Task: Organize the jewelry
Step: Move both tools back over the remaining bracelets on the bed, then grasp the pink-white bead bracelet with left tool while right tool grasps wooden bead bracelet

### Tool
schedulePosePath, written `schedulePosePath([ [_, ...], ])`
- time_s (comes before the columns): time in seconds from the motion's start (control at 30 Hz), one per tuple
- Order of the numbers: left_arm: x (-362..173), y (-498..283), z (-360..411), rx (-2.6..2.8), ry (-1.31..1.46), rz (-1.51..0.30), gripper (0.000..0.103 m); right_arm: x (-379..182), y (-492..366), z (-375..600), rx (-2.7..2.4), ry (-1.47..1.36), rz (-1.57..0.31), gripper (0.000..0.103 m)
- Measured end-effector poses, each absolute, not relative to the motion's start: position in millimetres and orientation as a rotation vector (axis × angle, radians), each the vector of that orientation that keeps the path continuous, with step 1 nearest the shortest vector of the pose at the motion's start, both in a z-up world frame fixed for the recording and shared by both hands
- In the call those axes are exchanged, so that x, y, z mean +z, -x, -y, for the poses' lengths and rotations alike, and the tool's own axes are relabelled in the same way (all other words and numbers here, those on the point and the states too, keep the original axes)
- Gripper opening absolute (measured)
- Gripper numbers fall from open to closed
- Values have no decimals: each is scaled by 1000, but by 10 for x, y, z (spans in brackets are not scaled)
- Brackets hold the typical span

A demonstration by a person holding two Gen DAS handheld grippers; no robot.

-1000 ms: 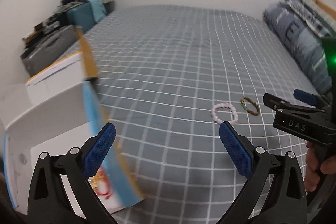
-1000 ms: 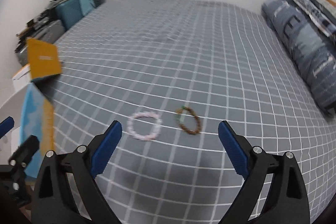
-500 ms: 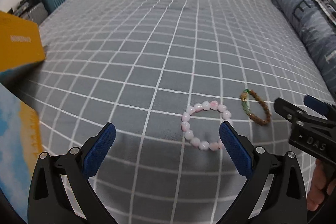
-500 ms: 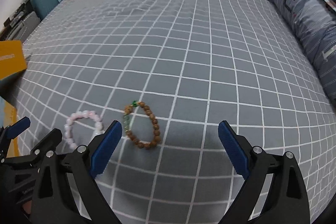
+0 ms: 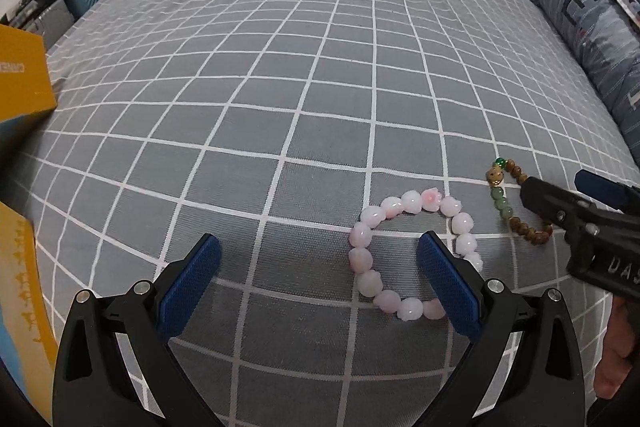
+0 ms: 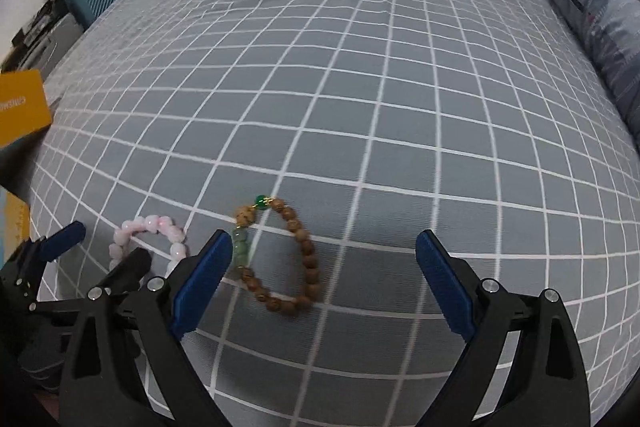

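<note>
Both pairs of jaws stand wide open and empty. Our left gripper (image 5: 316, 267) hangs low over the grey checked bedsheet (image 5: 304, 67), its right pad resting inside the ring of the pale pink round-bead bracelet (image 5: 412, 255). Our right gripper (image 6: 324, 275) straddles the brown wooden-bead bracelet with green stones (image 6: 280, 255), which lies just right of the pink one. We judge this the reach before pickup. Next, each gripper needs one strand between its pads, then a squeeze. The orange cardboard box (image 5: 20, 79) waits far left.
</note>
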State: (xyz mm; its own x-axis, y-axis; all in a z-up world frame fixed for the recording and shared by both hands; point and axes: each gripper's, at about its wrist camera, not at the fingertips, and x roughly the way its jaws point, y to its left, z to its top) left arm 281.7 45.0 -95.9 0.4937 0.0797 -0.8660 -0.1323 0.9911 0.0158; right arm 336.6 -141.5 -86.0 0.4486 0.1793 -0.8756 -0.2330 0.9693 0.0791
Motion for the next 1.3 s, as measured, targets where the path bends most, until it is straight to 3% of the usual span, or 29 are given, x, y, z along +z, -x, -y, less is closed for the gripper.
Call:
schedulePosePath([
  [0.2, -1004, -2843, -464, 130, 40, -1042, 97, -954, -3350, 1312, 253, 83, -1096, 89],
  [0.47, -1007, -2795, -432, 140, 22, -1052, 89, -982, -3360, 1323, 241, 102, -1093, 67],
  [0.87, -932, -2685, -321, 91, 21, -1062, 40, -985, -3333, 1270, 264, 134, -1087, 21],
  [0.9, -932, -2682, -317, 88, 23, -1064, 33, -987, -3335, 1273, 267, 133, -1087, 14],
  [0.93, -928, -2680, -323, 84, 22, -1068, 15, -986, -3324, 1273, 269, 134, -1085, 10],
  [0.97, -923, -2686, -327, 80, 19, -1073, 10, -982, -3319, 1268, 273, 137, -1080, 8],
  [1.3, -829, -2655, -348, 59, 60, -1048, 10, -896, -3271, 1252, 241, 134, -1039, 8],
])
